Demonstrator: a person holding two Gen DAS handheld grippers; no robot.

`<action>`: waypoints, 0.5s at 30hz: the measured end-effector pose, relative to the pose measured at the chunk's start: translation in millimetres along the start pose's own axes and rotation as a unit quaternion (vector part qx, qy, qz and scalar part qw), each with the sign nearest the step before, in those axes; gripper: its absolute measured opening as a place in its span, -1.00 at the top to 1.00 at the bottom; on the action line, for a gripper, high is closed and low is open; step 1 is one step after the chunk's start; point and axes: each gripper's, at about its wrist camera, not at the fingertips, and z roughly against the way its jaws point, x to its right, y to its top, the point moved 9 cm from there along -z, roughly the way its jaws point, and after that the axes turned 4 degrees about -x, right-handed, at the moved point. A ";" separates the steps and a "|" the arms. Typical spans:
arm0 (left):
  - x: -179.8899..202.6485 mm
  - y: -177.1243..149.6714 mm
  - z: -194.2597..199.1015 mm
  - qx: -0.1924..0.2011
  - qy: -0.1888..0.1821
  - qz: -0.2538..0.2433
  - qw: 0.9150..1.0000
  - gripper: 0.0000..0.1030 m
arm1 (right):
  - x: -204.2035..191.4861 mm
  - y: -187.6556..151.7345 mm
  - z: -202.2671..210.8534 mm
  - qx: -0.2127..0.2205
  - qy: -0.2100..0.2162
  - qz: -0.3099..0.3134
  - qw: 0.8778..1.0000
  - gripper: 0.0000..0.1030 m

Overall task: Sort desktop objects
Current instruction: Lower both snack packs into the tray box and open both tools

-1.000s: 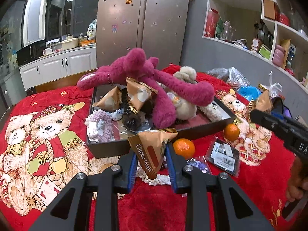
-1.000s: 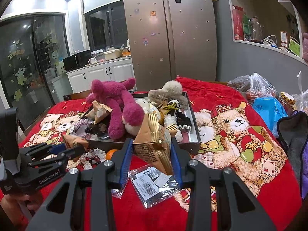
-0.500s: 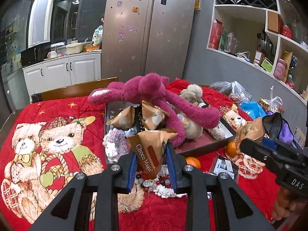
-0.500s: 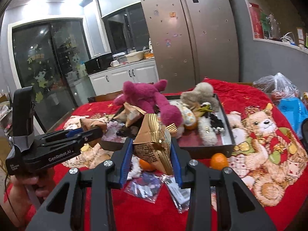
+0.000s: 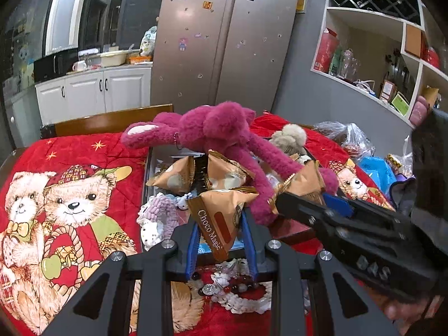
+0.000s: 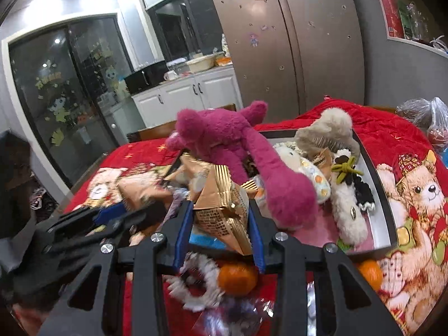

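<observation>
My left gripper (image 5: 221,240) is shut on a brown Choco Magic snack packet (image 5: 221,218), held over the near rim of the dark tray (image 5: 291,235). In the right wrist view my right gripper (image 6: 221,240) is shut on a gold snack packet (image 6: 224,210), also at the tray's (image 6: 383,196) near edge. The tray holds a magenta plush toy (image 5: 218,131), beige plush toys (image 6: 327,131), two more brown packets (image 5: 173,176) and hair ties. The right gripper (image 5: 305,204) shows from the side in the left wrist view, close on the right. The left gripper (image 6: 112,212) appears blurred at the left of the right wrist view.
A red teddy-bear blanket (image 5: 70,196) covers the table. Two oranges (image 6: 238,278) and a beaded white scrunchie (image 5: 240,296) lie in front of the tray. Plastic bags (image 5: 347,137) sit at the far right. A fridge (image 5: 224,42) and white cabinets (image 5: 92,95) stand behind.
Both grippers moved in toward the tray with their packets held. The right gripper swung left, now close beside the left one. The tray and plush look nearer.
</observation>
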 end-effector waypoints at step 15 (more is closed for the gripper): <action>3.5 1.2 -25.7 -0.010 0.004 -0.035 0.999 0.45 | 20.8 -9.3 -24.2 -0.015 -0.022 0.017 0.999 0.26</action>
